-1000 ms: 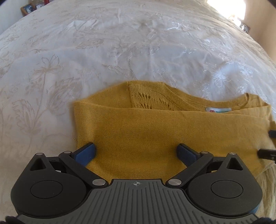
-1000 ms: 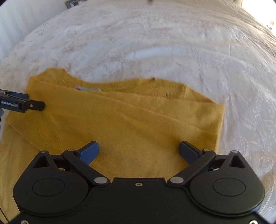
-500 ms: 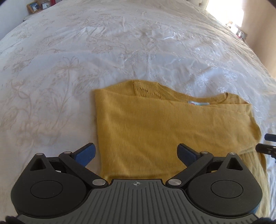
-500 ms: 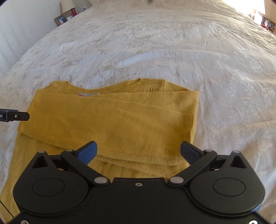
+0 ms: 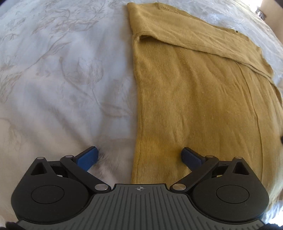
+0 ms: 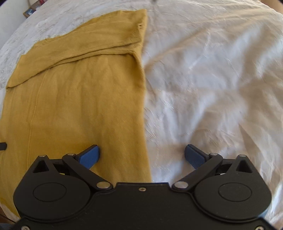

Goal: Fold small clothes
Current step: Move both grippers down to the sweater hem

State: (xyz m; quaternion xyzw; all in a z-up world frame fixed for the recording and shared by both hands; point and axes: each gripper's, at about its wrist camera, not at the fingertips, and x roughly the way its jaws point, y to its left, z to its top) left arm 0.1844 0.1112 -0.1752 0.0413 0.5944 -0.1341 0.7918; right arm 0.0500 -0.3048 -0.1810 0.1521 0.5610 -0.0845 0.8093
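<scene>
A mustard-yellow knit sweater (image 5: pixel 194 99) lies flat on the white bedspread, its sleeves folded across the upper part. My left gripper (image 5: pixel 139 158) is open, low over the sweater's left edge near the hem; one blue pad is over the bedspread, the other over the knit. In the right wrist view the same sweater (image 6: pixel 84 99) fills the left half. My right gripper (image 6: pixel 142 155) is open and straddles the sweater's right edge near the hem. Nothing is held between either pair of fingers.
The white bedspread (image 5: pixel 61 88) with a pale floral pattern spreads all around (image 6: pixel 212 88). A small picture frame (image 6: pixel 29 12) stands beyond the bed's far left corner. A dark tip of the other gripper (image 6: pixel 2 146) shows at the left edge.
Both grippers have dropped and pulled back toward the sweater's hem. The left has shifted to the left edge and the right to the right edge. Both stay open.
</scene>
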